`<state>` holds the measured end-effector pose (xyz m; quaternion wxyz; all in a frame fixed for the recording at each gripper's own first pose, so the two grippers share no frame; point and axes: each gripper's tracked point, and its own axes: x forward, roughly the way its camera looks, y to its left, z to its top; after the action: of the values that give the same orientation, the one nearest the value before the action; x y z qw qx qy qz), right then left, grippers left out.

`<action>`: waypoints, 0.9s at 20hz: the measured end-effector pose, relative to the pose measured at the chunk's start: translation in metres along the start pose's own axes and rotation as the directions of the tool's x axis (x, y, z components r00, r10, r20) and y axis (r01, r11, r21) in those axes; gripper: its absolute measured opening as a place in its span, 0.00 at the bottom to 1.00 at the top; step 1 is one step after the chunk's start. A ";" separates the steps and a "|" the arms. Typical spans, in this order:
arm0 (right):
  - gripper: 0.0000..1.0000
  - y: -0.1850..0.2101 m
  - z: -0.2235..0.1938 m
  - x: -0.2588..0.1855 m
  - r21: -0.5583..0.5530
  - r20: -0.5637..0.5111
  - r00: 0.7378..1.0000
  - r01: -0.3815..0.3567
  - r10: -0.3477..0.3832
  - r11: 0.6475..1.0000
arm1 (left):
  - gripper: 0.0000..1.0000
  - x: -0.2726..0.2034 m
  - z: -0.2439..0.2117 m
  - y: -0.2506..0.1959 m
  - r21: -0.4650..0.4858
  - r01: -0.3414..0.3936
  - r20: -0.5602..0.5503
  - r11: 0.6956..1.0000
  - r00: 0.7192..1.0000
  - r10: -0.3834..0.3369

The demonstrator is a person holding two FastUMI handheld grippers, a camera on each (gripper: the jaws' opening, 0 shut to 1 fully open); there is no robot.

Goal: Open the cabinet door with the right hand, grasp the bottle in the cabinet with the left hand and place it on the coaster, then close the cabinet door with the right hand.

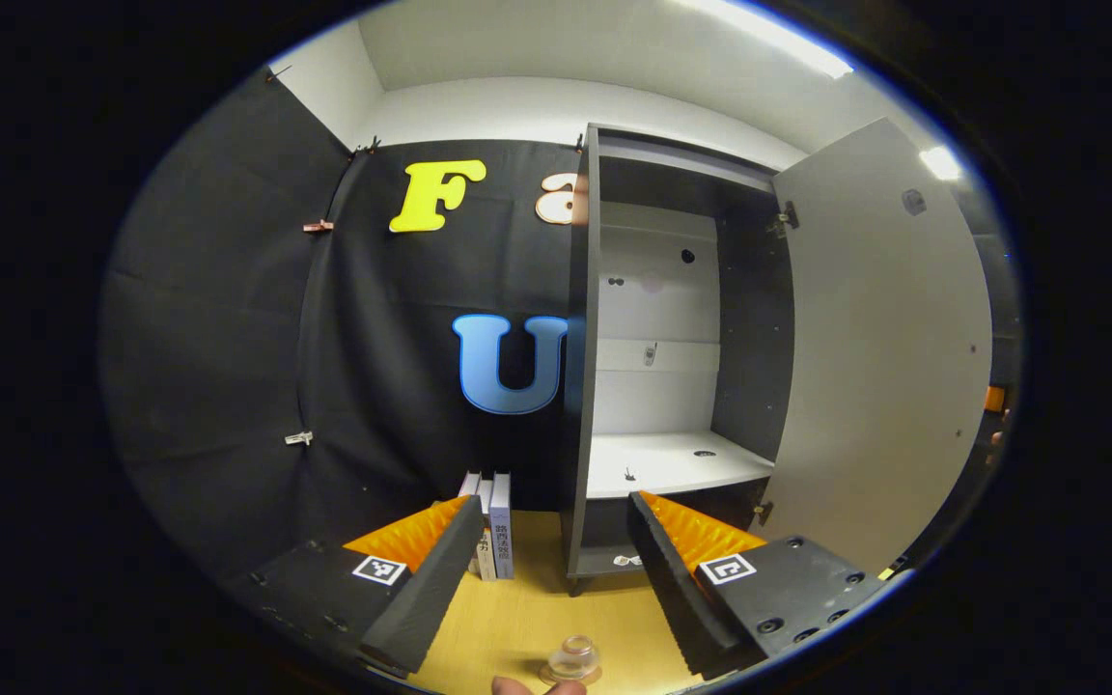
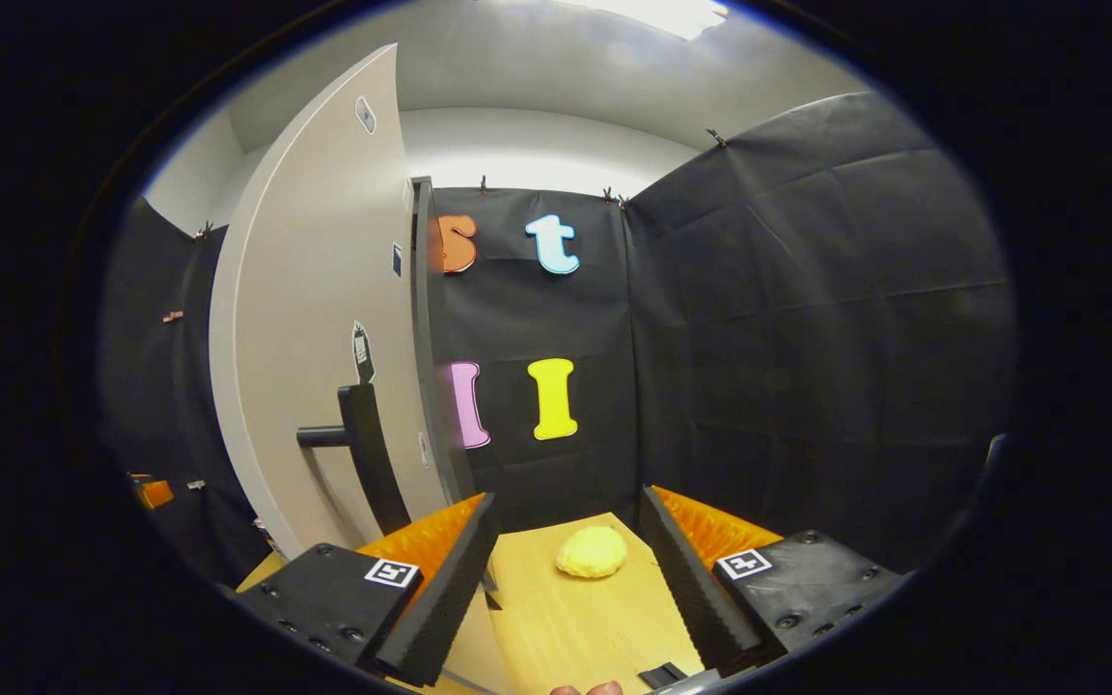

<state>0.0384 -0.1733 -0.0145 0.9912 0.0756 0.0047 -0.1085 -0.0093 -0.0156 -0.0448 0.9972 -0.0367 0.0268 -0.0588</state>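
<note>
The dark cabinet (image 1: 583, 386) stands open, its pale door (image 1: 889, 338) swung out to the right. Its white shelf (image 1: 672, 463) holds no bottle. A clear bottle (image 1: 572, 656), seen from above, stands on a brownish coaster (image 1: 556, 678) on the wooden table, below and between the fingers of my left gripper (image 1: 554, 502); that gripper is open and holds nothing. In the right gripper view the door (image 2: 315, 319) stands to the left with its dark handle (image 2: 363, 449). My right gripper (image 2: 568, 497) is open, just right of the handle and not touching it.
Books (image 1: 493, 526) stand upright left of the cabinet. A yellow lump (image 2: 592, 552) lies on the wooden table (image 2: 575, 627) ahead of the right gripper. Black cloth walls close the booth at the back and sides.
</note>
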 end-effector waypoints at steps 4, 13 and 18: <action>0.96 0.029 -0.006 -0.010 0.018 -0.016 0.999 -0.043 0.043 0.999 | 0.92 0.003 0.000 0.001 0.008 -0.008 -0.002 1.000 1.000 0.008; 0.96 0.134 -0.024 -0.024 0.040 -0.055 0.978 -0.199 0.201 0.979 | 0.95 0.004 -0.004 0.007 -0.011 -0.019 -0.010 1.000 1.000 0.019; 0.96 0.183 -0.035 -0.019 0.047 -0.068 0.957 -0.279 0.282 0.959 | 0.92 0.000 -0.001 0.011 -0.011 -0.018 -0.003 1.000 1.000 0.018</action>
<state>0.0593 0.0122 -0.0213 0.9941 0.0977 0.0288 0.0361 -0.0076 -0.0048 -0.0462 0.9975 -0.0420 0.0290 -0.0495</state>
